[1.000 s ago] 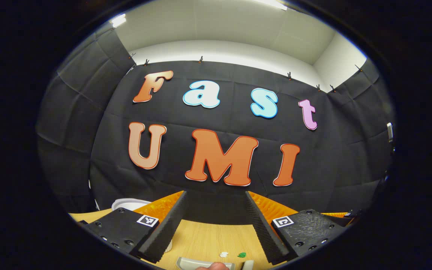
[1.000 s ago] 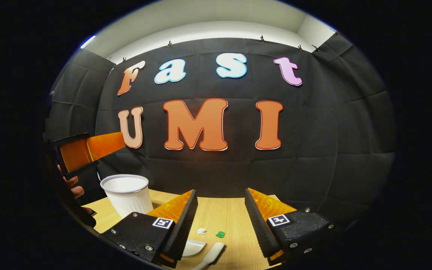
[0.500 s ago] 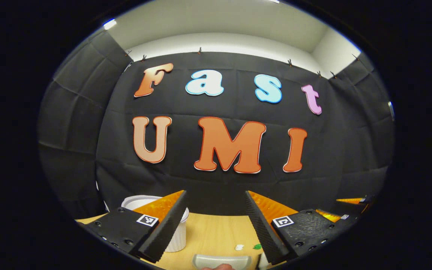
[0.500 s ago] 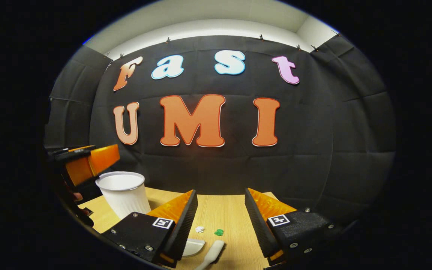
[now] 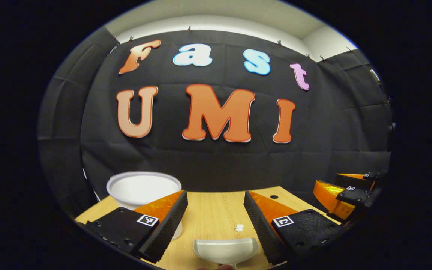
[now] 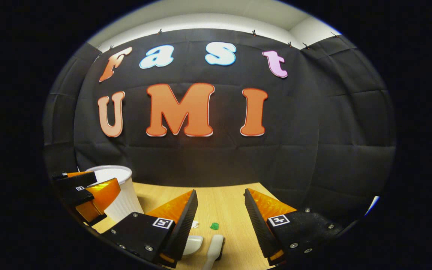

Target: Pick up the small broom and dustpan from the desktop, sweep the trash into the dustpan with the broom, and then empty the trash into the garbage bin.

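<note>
One dustpan [image 5: 226, 250], one broom [image 6: 215, 249], one white bin [image 5: 143, 189] and two trash bits, white [image 5: 239, 227] and green [image 6: 214, 225], sit on the desk [image 5: 208, 213]. Both claws, left gripper [image 5: 216, 219] and right gripper [image 6: 220, 219], gape wide, holding nothing. Since a second ago both have dipped lower, bringing the dustpan and bin fuller into sight.

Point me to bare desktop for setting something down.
Bare wood runs from the scraps back to the cloth wall, right of the white bin. Crowded near edge: dustpan, broom, white scrap, green scrap.
</note>
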Tool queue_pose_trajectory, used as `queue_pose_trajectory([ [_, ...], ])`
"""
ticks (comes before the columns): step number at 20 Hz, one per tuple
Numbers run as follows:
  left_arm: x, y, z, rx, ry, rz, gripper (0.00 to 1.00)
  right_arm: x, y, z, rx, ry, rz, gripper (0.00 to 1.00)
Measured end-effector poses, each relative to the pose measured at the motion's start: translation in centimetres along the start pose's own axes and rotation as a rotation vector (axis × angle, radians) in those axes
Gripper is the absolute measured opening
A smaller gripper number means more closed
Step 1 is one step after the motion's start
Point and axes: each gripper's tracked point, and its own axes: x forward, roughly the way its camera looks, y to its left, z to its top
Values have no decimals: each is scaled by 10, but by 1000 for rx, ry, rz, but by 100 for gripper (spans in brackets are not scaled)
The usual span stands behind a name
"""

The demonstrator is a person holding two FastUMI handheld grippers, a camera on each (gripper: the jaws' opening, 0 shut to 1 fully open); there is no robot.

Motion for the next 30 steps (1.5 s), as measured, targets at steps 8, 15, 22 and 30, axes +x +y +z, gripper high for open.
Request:
queue_pose_trajectory([
  [8, 9, -12, -148, -33, 488, -43, 95, 19, 9, -164, 6, 516, 72, 75],
  [15, -25, -27, -203, -57, 867, 10, 96, 5, 12, -266, -51, 902, 191, 68],
  [22, -63, -39, -226, -101, 1079, 39, 96, 6, 11, -269, -70, 998, 248, 68],
  [30, -45, -44, -260, -95, 1223, -59, 96, 12, 18, -290, -149, 1106, 201, 68],
])
